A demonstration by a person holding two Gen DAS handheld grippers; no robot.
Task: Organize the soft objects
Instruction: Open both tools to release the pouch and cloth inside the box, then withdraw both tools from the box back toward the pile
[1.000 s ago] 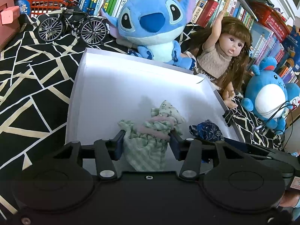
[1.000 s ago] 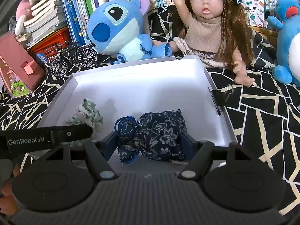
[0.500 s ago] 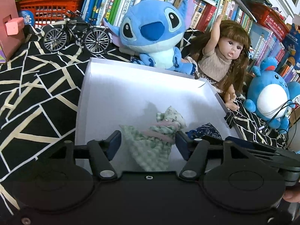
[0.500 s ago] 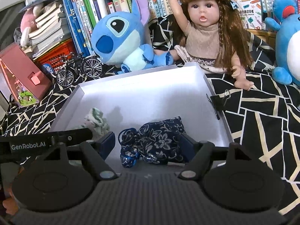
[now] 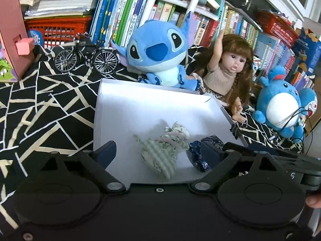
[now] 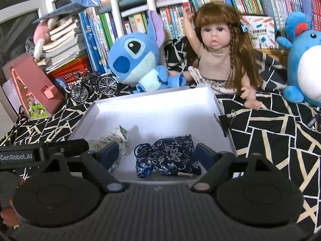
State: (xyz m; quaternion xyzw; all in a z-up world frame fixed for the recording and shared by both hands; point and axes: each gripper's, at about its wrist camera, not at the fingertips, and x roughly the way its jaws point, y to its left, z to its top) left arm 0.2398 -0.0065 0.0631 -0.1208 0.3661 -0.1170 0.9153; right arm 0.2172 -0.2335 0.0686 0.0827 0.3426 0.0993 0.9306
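A green striped cloth pouch (image 5: pixel 160 154) and a dark blue floral pouch (image 6: pixel 172 156) lie side by side in a shallow white box (image 5: pixel 140 108). My left gripper (image 5: pixel 158 152) is open, its jaws wide on either side of the green pouch and clear of it. My right gripper (image 6: pixel 158 154) is open, its jaws wide apart around the blue pouch without touching it. The green pouch also shows in the right wrist view (image 6: pixel 118 140), the blue one in the left wrist view (image 5: pixel 202 152). The box also shows in the right wrist view (image 6: pixel 152 108).
Behind the box sit a blue Stitch plush (image 5: pixel 160 52), a long-haired doll (image 5: pixel 230 70) and a round blue plush (image 5: pixel 280 108). A model bicycle (image 5: pixel 86 56) and a pink house box (image 5: pixel 12 40) stand at the left. A binder clip (image 6: pixel 224 120) grips the box's right rim. Bookshelves fill the back.
Both grippers have opened, let go of their pouches and drawn back and up. The green and blue pouches now lie loose in the box.
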